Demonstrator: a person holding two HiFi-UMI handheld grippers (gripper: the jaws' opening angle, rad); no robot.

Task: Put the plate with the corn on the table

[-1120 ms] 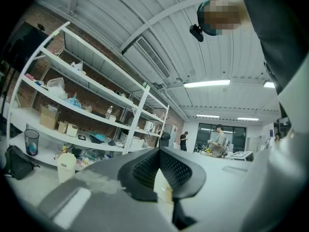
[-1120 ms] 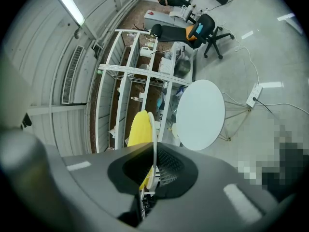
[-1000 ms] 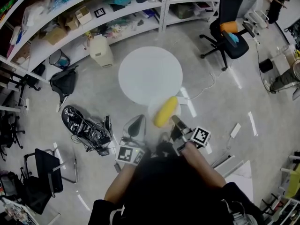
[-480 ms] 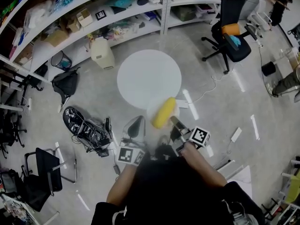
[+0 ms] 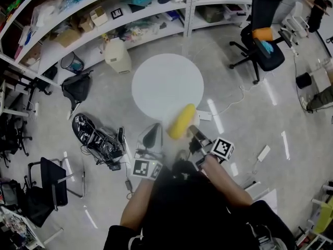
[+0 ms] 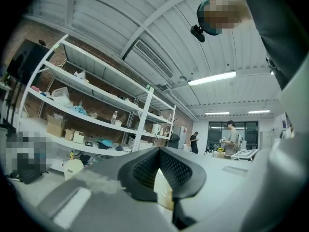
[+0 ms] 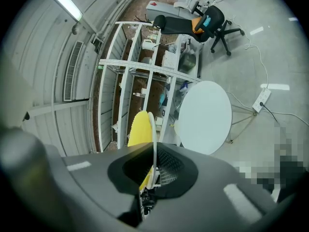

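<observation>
A yellow corn cob (image 5: 181,121) lies on a white plate whose rim barely shows in the head view. It hangs over the near edge of the round white table (image 5: 166,82). My right gripper (image 5: 191,130) is shut on the plate's near rim. In the right gripper view the plate (image 7: 153,134) stands edge-on between the pads of the right gripper (image 7: 153,161), with the corn (image 7: 139,129) to its left and the table (image 7: 205,115) ahead. My left gripper (image 5: 152,133) is beside it on the left, shut, with nothing held. In its own view the left gripper (image 6: 161,151) points level across the room.
Long shelves (image 5: 104,20) full of boxes run behind the table. A white bin (image 5: 117,56) and a black bag (image 5: 75,90) stand left of it. Cables and a marker board (image 5: 99,139) lie on the floor at the left. A black office chair (image 5: 260,40) is at the back right.
Both grippers, the plate and the corn have come closer to the table. The corn now overlaps the table's near edge. Neither gripper's jaws have changed.
</observation>
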